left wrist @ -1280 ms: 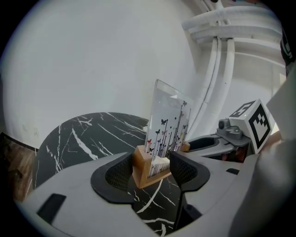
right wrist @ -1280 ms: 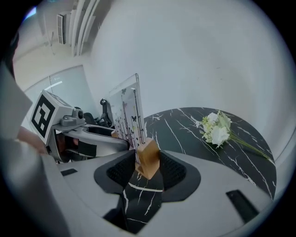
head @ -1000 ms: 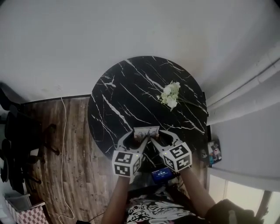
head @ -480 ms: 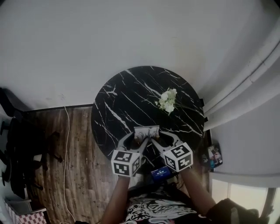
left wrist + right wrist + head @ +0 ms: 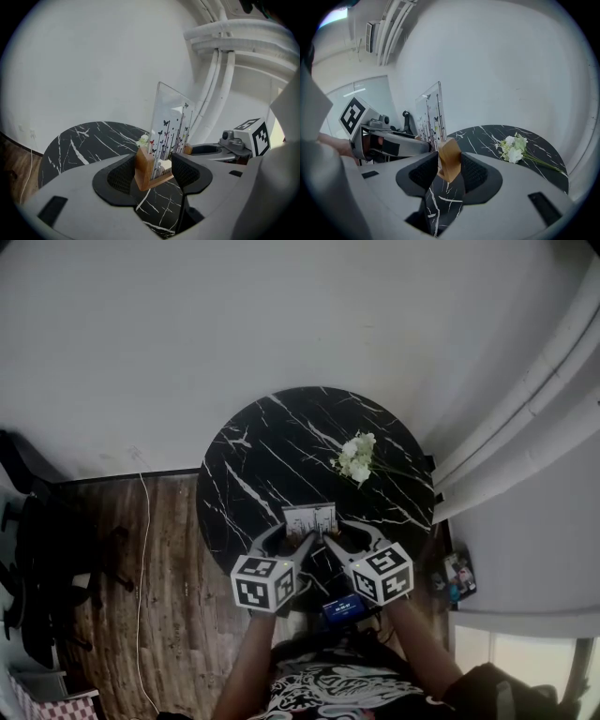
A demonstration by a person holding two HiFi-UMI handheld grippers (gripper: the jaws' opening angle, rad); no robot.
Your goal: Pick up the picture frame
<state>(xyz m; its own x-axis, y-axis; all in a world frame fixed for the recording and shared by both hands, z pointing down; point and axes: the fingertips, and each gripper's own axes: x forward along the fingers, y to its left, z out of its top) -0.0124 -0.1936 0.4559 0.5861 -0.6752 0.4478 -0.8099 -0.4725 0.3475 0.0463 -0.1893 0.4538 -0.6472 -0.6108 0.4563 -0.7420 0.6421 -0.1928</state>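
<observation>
The picture frame, a clear panel printed with butterflies and stems on a wooden base, is held upright above the near edge of the round black marble table. My left gripper is shut on the left end of the wooden base. My right gripper grips the other end; its jaws have just been closing, with that wood block between the pads. The panel stands tall above the jaws. In the left gripper view the right gripper shows beyond the frame.
A bunch of white flowers lies on the table's far right part. A white wall stands behind, and white curtains hang at the right. Wooden floor with a thin cable and dark chairs lies to the left.
Both grippers and the frame have risen a little above the table, still gripping the base's two ends. The head view has shifted, so the table sits lower in it.
</observation>
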